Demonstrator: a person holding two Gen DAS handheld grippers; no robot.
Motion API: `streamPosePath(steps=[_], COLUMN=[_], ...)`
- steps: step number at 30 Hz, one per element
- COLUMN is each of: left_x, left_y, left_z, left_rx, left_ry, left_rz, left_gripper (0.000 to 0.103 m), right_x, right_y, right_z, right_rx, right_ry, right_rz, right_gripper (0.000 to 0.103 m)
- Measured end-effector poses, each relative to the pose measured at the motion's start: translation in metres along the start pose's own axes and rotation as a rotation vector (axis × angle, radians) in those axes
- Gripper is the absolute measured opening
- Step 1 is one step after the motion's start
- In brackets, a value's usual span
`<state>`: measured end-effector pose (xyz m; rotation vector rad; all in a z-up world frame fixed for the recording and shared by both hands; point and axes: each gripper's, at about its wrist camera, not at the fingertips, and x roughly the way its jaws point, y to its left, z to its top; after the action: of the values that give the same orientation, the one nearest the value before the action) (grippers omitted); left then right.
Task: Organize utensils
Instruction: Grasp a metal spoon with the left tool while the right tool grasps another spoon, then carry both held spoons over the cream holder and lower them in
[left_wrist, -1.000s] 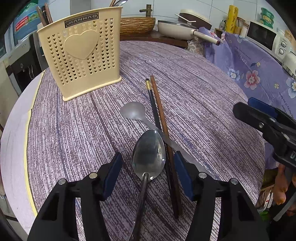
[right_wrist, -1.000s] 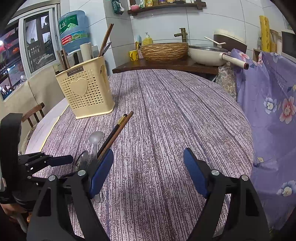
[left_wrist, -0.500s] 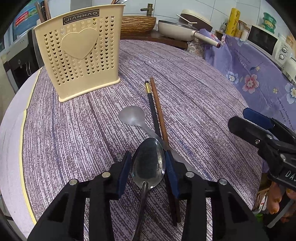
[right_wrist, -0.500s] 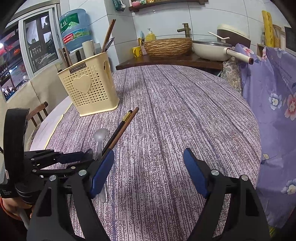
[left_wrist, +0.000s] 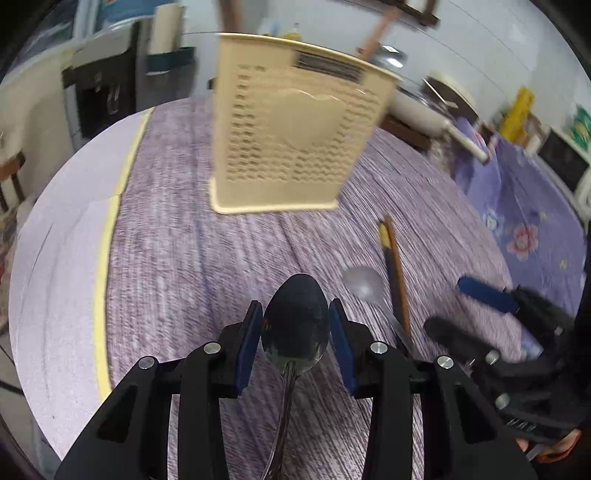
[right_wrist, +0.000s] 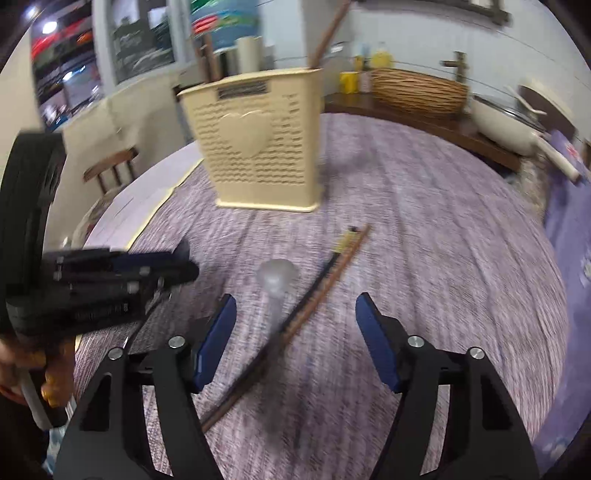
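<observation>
The left gripper is clamped on a metal spoon. The right gripper is closing, with nothing squeezed yet. Below it, chopsticks and a pale spoon lie on the desk, which has a purple striped cloth. Farther back stands a cream utensil holder. Behind that are a woven basket and a white pan.
</observation>
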<state>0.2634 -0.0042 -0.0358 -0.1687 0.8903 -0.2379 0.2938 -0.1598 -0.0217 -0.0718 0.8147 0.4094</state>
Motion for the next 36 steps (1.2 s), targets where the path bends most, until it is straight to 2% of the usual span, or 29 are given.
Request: streamPosePath(steps=[2,7,16,22,28,32,36], left_x=[-0.005,-0.016,-0.016,-0.014,-0.014,-0.016,-0.019], left_y=[0.014,0.027,0.026,0.028,0.026,0.023,0.020], left_z=[0.006,0.014,0.019,0.021,0.023,0.024,0.025], left_rx=[-0.046,-0.094,-0.087,-0.086,-0.081,-0.072,-0.063], left_ry=[-0.014,-0.045,-0.052,-0.049,-0.052,-0.057,-0.066], left_rz=[0.003,0.014,0.003,0.002,0.000,0.000,0.000], left_gripper=[0.038,0.038,0.038,0.038,0.038,0.038,0.038], right_x=[0.016,0.045,0.075,0.080,0.083,0.080,0.065], right_y=[0.007,0.016,0.011,0.013,0.021,0.019,0.010], right_z=[0.010,0.024,0.036,0.035,0.036,0.035,0.037], right_rx=[-0.040,-0.106,-0.101,-0.123,-0.135,-0.112,-0.058], right_ry=[0.046,0.119,0.216,0.226,0.227,0.218,0.165], right_rz=[0.017,-0.015,0.004,0.000,0.013,0.036,0.070], right_gripper=[0.063,0.057,0.056,0.054,0.037,0.037,0.037])
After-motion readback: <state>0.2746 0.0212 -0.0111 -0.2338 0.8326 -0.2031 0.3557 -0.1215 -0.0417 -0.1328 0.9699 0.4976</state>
